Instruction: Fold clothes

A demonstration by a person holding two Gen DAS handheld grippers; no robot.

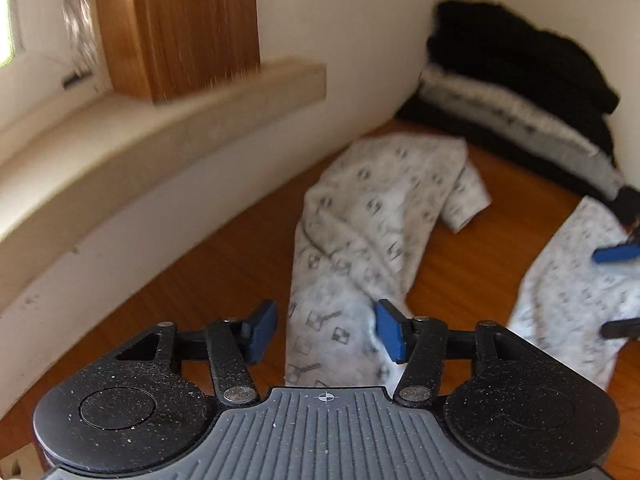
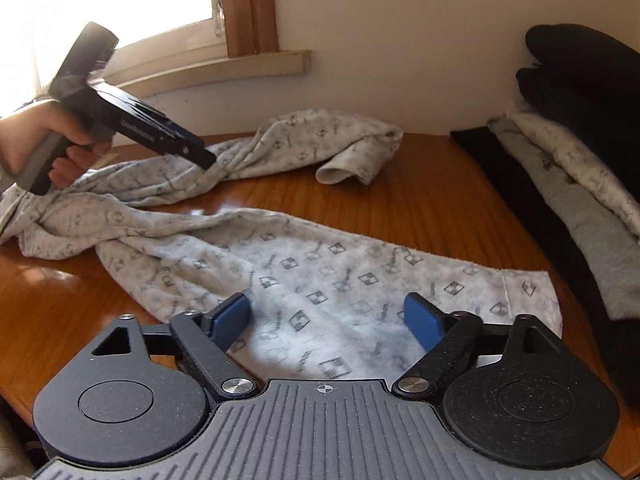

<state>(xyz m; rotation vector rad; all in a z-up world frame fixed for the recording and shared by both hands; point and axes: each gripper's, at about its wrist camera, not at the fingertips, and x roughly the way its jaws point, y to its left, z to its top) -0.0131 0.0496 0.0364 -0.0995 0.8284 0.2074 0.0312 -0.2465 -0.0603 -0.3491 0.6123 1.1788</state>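
I want each tool to take one leg end of the pajama trousers (image 2: pixel 320 280) cleanly, pinching a single layer edge so the twisted leg untwists when I draw them apart. My right tool (image 2: pixel 326 320) stands released, nothing grasped, the flat leg just ahead of it. My left tool (image 1: pixel 326 330) is unclenched over the rumpled leg, cloth between its pads (image 1: pixel 390 330), not pressed. The trousers are pale grey, printed with small squares, sprawled on the worktop (image 2: pixel 440 208).

Open left tool (image 1: pixel 326 330) over patterned garment (image 1: pixel 360 248).
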